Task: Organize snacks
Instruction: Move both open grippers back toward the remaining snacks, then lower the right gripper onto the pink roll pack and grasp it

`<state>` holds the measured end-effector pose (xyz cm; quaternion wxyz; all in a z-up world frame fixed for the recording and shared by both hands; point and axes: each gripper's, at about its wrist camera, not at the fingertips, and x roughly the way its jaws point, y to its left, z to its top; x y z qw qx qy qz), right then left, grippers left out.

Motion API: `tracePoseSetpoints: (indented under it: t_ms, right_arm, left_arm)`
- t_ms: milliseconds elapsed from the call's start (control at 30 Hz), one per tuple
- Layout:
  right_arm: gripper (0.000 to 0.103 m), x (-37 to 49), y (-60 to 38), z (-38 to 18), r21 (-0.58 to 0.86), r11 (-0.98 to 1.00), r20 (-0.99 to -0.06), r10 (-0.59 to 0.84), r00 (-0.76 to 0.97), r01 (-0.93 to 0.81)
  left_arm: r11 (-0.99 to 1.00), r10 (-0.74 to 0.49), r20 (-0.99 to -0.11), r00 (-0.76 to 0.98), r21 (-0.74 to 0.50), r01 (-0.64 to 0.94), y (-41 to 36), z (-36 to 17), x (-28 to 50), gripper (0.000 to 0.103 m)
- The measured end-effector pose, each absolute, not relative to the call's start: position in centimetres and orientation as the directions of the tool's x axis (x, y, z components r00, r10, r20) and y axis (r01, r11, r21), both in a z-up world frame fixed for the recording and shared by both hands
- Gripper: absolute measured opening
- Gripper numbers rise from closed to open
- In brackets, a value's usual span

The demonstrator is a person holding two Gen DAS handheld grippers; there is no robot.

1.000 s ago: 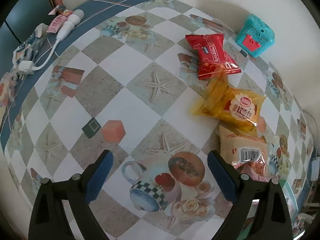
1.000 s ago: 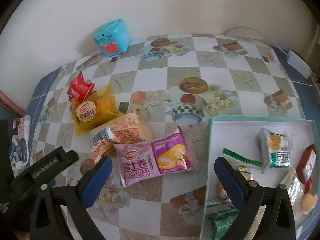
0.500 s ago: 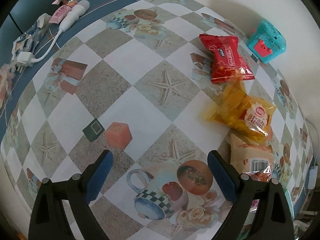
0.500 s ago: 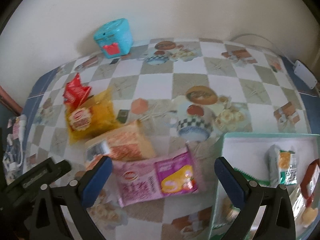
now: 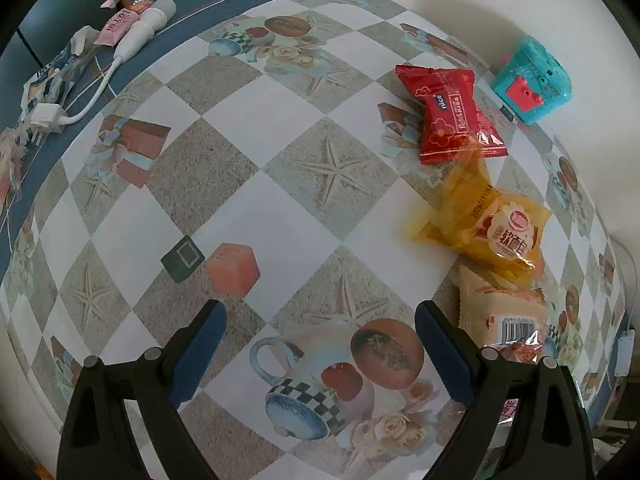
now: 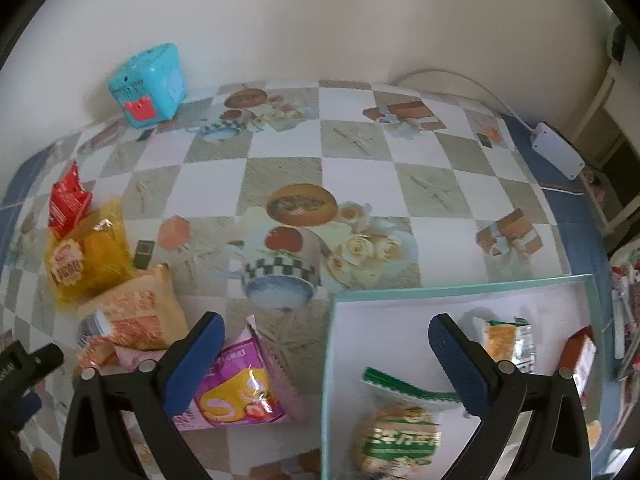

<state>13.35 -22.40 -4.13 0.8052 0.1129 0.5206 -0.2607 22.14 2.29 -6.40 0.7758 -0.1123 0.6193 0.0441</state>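
Four sealed snack packets lie loose on the table [image 5: 248, 208], in a rough line: a red packet [image 5: 450, 114], a yellow bread packet [image 5: 494, 232], an orange-and-cream packet [image 5: 504, 312] and a pink-purple roll-cake packet [image 6: 236, 384]. The light-green-rimmed tray [image 6: 440, 290] just beside the pink-purple packet already contains several small packets.

Claw state: the left claw [image 5: 320, 348] stands wide open and empty above bare table, with the orange-and-cream packet just outside its right finger. The right claw [image 6: 324, 360] stands wide open and empty, straddling the tray's near-left edge; its left finger overlaps the pink-purple packet in view, and contact cannot be confirmed.

Handling assessment: all packets appear light, air-filled and soft, with slippery film that creases under pressure. The contents are probably crushable. Grip across the short width of the packet body, or on a flat crimped end seal, using moderate closure. Avoid edge-only pinches; film may slide out. The pink-purple packet, nearest the tray, is judged the simplest next pick.
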Motion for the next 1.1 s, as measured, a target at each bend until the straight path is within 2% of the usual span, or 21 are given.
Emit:
tracePoseSetpoints:
  t_ms: [400,833,1100]
  right_arm:
    - [0.103,12.5,-22.2,-4.2,-0.145,0.852,-0.928,-0.294,0.229,0.503]
    - [0.103,10.9,-19.9,-3.0,-0.126,0.883,-0.947,-0.242,0.210,0.452]
    - [0.103,10.3,-20.9,-2.9,-0.158,0.856,-0.933,-0.292,0.209,0.492]
  left_arm:
    - [0.967,-0.089,-0.969,0.232,-0.140,-0.212,2.9,-5.4,21.1,0.095]
    - [0.964,-0.127,-0.968,0.217,-0.172,-0.205,3.9,-4.0,17.6,0.095]
    - [0.962,-0.129,-0.973,0.189,-0.169,-0.214,5.4,-4.2,14.5,0.095]
